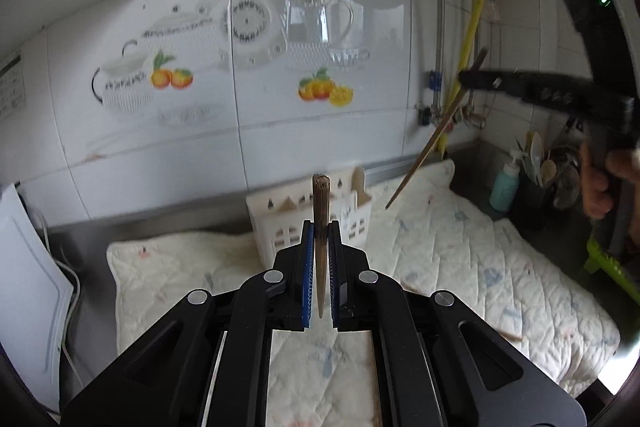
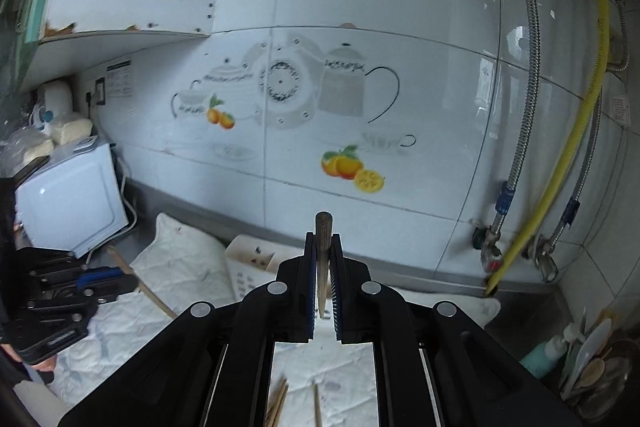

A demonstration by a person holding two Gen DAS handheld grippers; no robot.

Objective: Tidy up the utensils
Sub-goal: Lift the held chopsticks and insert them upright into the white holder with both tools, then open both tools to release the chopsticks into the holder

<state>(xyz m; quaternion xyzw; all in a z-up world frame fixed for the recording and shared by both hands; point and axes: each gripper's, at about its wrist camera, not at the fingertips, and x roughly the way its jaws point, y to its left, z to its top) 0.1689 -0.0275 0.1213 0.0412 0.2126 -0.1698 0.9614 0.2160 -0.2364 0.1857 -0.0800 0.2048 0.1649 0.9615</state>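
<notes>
My left gripper [image 1: 320,227] is shut on a brown wooden chopstick [image 1: 321,193] that stands upright between its blue pads, held up over the quilted cloth [image 1: 460,251]. In the right wrist view, my right gripper [image 2: 323,239] is shut on a second chopstick [image 2: 323,223] in the same way. Each gripper shows in the other's view: the right gripper [image 1: 472,79] with its slanted chopstick [image 1: 428,143], the left gripper [image 2: 112,281] with its chopstick [image 2: 150,293]. A white slotted utensil holder [image 1: 276,227] [image 2: 246,259] lies on the cloth by the wall. Loose chopsticks [image 2: 280,403] lie on the cloth below.
A tiled wall with pipes and a yellow hose [image 2: 560,163] closes the back. A white appliance [image 2: 68,199] stands at the left. At the right are a teal bottle [image 1: 504,187] and a pot of spoons [image 2: 592,371]. A person's hand [image 1: 600,183] grips the right tool.
</notes>
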